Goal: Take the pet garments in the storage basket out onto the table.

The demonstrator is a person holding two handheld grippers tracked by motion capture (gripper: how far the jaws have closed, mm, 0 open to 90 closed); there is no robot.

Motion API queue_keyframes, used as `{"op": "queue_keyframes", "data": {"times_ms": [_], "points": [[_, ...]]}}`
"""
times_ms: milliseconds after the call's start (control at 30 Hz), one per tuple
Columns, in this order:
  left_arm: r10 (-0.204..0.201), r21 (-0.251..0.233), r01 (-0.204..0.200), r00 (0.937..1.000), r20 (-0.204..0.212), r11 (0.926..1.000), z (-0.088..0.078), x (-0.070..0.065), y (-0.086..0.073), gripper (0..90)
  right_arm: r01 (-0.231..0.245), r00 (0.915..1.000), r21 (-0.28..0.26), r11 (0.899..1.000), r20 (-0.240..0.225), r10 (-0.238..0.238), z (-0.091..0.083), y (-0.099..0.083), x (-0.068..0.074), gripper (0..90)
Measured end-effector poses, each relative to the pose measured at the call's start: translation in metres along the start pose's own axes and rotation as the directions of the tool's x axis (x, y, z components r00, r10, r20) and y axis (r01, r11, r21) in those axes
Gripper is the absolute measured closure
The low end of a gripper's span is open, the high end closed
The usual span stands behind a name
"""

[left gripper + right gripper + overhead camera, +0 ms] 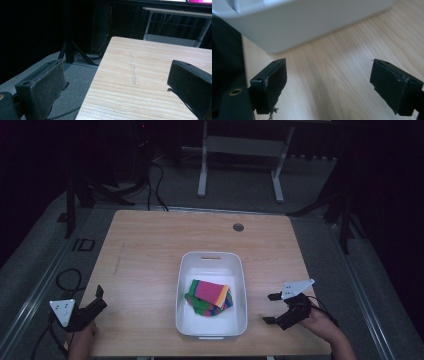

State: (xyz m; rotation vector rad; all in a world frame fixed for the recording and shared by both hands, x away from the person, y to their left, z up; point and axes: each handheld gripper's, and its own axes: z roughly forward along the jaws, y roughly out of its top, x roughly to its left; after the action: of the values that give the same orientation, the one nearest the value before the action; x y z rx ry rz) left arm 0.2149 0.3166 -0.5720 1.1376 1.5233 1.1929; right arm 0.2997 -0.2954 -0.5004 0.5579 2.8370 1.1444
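We see a white bin standing on the wooden table, toward the person's edge of it. Inside the bin lies a folded bundle of bright cloth, pink and orange on top with green, blue and red stripes under it; it rests in the half of the bin nearer the person, apart from the far wall with its handle slot.

The right gripper sits just right of the bin, jaws spread wide with nothing between them; in the right gripper view the bin's white wall rises close ahead. The left gripper is well left of the bin at the table's edge, jaws likewise spread and empty.
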Motion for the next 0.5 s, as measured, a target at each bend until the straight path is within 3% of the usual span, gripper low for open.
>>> {"op": "queue_keyframes", "data": {"times_ms": [267,433,500], "points": [[0.001,-0.003,-0.001,1.0,0.001,1.0,0.0,0.0,0.0,1.9,0.017,0.9987,-0.005,1.0,-0.049,-0.017,-0.006,0.034,0.004,13.9],[0.001,-0.003,-0.001,1.0,0.001,1.0,0.0,0.0,0.0,1.9,0.038,0.9988,-0.003,0.999,-0.031,-0.038,-0.005,0.051,0.007,12.9],[0.0,-0.002,0.0,1.0,0.001,1.0,0.0,0.0,0.0,1.9,0.038,0.9982,0.002,0.999,-0.047,-0.038,-0.003,0.057,0.008,12.9]]}}
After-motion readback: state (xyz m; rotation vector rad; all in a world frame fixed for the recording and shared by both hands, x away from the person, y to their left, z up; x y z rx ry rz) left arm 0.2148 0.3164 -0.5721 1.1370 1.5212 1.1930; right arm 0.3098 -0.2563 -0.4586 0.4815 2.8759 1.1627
